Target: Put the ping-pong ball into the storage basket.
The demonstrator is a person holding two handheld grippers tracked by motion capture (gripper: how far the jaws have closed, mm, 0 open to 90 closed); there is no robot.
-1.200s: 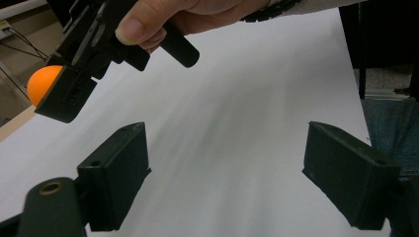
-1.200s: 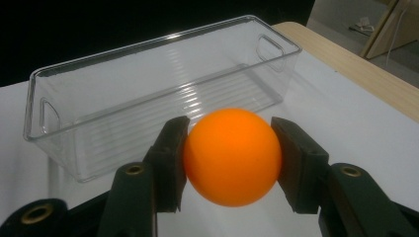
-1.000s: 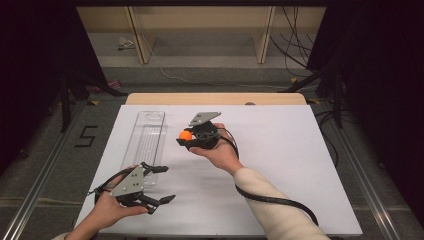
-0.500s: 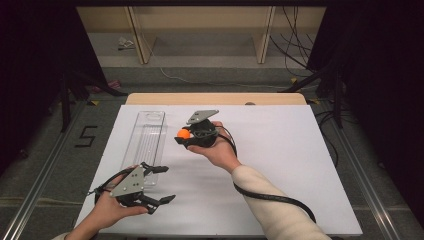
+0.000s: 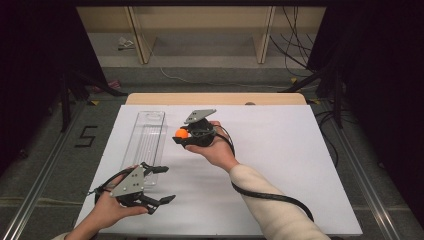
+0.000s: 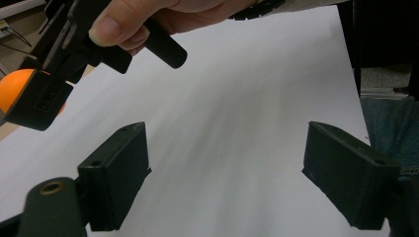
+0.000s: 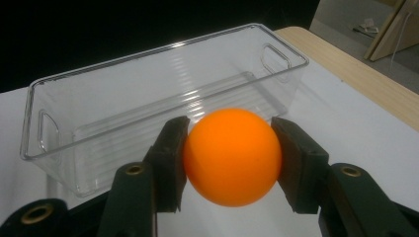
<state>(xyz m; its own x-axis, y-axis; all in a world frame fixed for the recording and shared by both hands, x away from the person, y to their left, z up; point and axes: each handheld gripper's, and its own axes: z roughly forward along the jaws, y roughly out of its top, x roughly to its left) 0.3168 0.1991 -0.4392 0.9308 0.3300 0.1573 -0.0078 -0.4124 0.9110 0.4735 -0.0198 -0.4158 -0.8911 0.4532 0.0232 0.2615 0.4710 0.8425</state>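
The right gripper [image 5: 181, 136] is pinching an orange ball [image 5: 181, 133] between its two black jaws. In the right gripper view the ball [image 7: 232, 155] sits squarely between the pads, one pad pressed on each side at about the ball's widest part, and most of its front bulges out clear of them. The ball is off the bench [image 5: 280, 150], carried in the air by the gripper.

Just beyond the ball lies a clear plastic bin [image 7: 148, 103], long and narrow, with a cut-out handle at each short end and a ribbed floor. From above, the bin [image 5: 145, 142] lies lengthwise on the white-covered bench, and the ball hangs just beside its right long wall, near the far half of it. The ball appears to be outside the rim rather than over the opening, though the angle makes that hard to settle.

The left gripper [image 5: 159, 184] rests low at the near left of the bench, close to the near end of the bin. Its jaws are spread wide with nothing between them; in the left gripper view only bare white bench surface [image 6: 237, 123] shows between the pads, with the right gripper [image 6: 29, 98] and the ball [image 6: 17, 89] up at the left edge.
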